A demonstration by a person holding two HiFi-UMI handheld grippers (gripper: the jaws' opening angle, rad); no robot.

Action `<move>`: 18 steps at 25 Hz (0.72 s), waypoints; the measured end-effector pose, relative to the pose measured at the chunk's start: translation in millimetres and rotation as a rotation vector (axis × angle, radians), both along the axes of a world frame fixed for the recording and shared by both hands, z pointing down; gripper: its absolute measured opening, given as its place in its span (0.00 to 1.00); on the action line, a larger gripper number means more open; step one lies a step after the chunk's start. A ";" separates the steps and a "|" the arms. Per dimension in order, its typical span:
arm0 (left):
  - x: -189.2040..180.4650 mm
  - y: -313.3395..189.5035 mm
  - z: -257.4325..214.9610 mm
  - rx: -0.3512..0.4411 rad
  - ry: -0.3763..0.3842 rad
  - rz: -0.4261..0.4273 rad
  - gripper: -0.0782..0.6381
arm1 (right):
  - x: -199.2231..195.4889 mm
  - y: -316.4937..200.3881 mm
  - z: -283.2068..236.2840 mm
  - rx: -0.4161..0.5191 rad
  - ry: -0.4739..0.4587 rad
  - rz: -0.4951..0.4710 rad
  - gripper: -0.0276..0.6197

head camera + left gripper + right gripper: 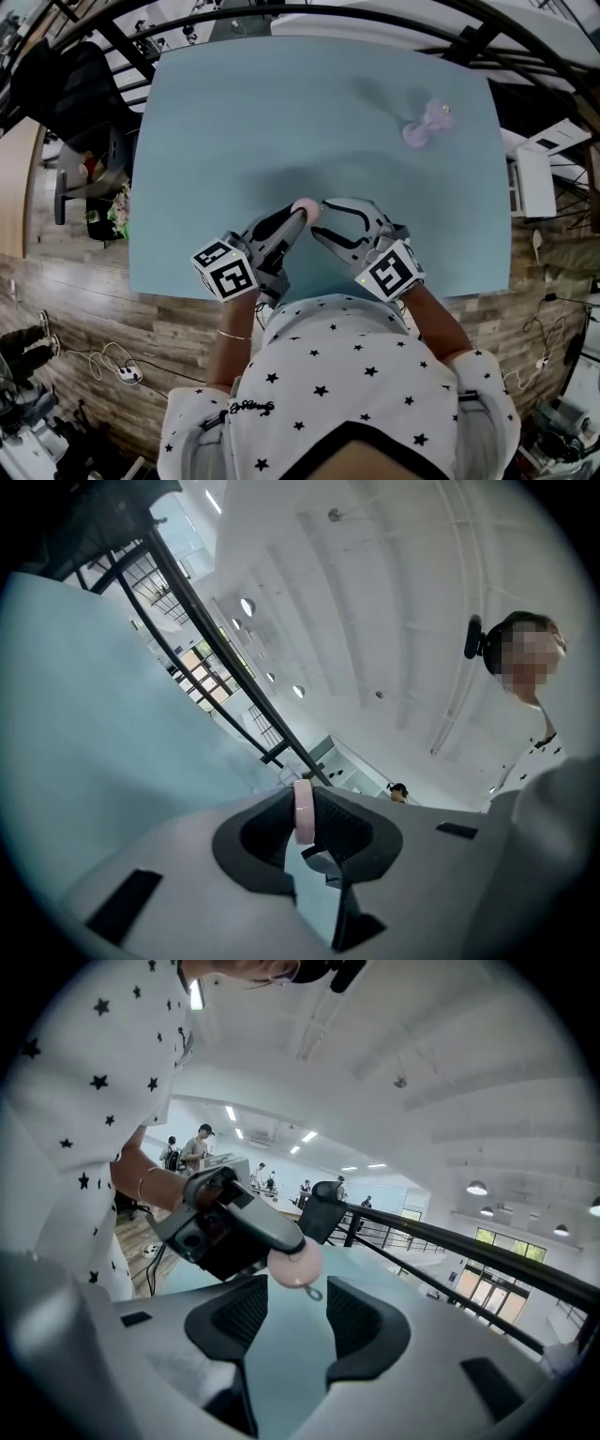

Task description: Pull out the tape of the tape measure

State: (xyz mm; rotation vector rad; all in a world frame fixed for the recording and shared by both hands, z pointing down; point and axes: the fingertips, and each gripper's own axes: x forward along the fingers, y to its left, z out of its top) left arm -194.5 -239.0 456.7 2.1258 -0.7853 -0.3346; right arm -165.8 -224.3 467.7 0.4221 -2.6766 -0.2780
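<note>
Though beyond tape measure [305,208], pink object [427,124].

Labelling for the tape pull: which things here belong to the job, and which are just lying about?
Job: pink tape measure, clamped in left tool; its pull ring; right tool, open, facing it.
Lying about: pale pink item far across the table; chair off the table.

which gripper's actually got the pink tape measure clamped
The left gripper: it pinches the pink tape measure edge-on. The right gripper stands open and empty, just short of it.
</note>
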 end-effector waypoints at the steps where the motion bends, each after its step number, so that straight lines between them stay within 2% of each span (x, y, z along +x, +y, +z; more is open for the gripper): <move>1: -0.4 -0.3 -2.9 0.007 -0.001 0.002 0.22 | 3.5 -1.7 2.0 0.018 0.029 0.010 0.34; 4: 2.8 1.4 -7.9 0.030 -0.028 0.029 0.22 | 7.5 -5.2 5.2 0.078 0.084 0.021 0.29; 10: 6.6 3.6 -9.9 0.041 -0.051 0.044 0.22 | 5.1 -4.6 4.5 0.106 0.103 0.025 0.18; 12: 7.9 4.7 -9.3 0.040 -0.057 0.046 0.23 | 8.5 -6.0 6.0 0.110 0.112 0.038 0.08; 18: 5.7 5.6 -10.6 0.043 -0.064 0.036 0.22 | 14.7 -13.0 5.0 0.104 0.119 0.089 0.05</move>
